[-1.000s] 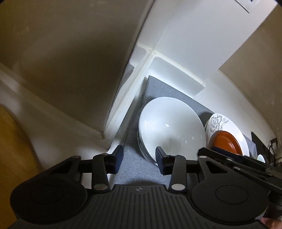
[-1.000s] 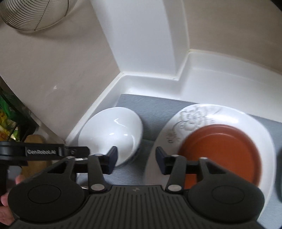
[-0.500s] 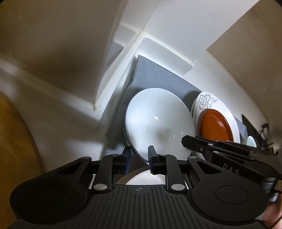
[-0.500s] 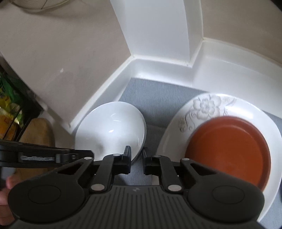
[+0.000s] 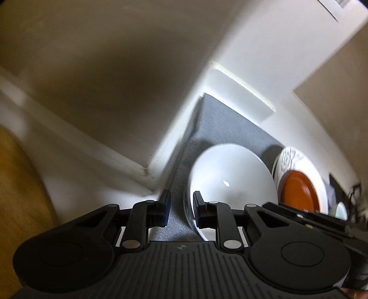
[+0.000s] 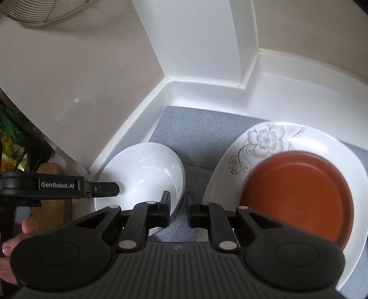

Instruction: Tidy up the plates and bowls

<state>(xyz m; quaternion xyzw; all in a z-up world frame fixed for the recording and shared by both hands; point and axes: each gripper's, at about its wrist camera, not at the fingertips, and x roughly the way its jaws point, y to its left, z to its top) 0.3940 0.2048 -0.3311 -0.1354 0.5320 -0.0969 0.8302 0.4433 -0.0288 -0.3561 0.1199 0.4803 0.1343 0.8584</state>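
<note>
The left tongs (image 5: 179, 207) are seen nearly pressed together, a narrow gap left between the tips, which straddle the near left rim of the white bowl (image 5: 232, 181); whether the rim is actually pinched cannot be told, as that view is blurred. The right tongs (image 6: 178, 207) are likewise narrowed to a slim gap, with the bowl's right rim (image 6: 181, 181) lying in or just before it; a firm pinch cannot be confirmed there either. The step in hand is judged to be the gripping of the bowl by both rims, for lifting or shifting. A sure closing on each rim and an even, level lift would be called for next, since the glazed ware is likely to slip.

The bowl is set on a grey mat (image 6: 207, 128) in the corner of the white worktop (image 6: 287, 92). Just beside it, to its right, a flowered white plate (image 6: 264, 142) is laid, with a brown plate (image 6: 296, 195) stacked on it. A wire basket (image 6: 41, 9) is noted farther off at the upper left. The white corner walls close by the bowl, and the plates just beside it, are judged to leave little room for moving it.
</note>
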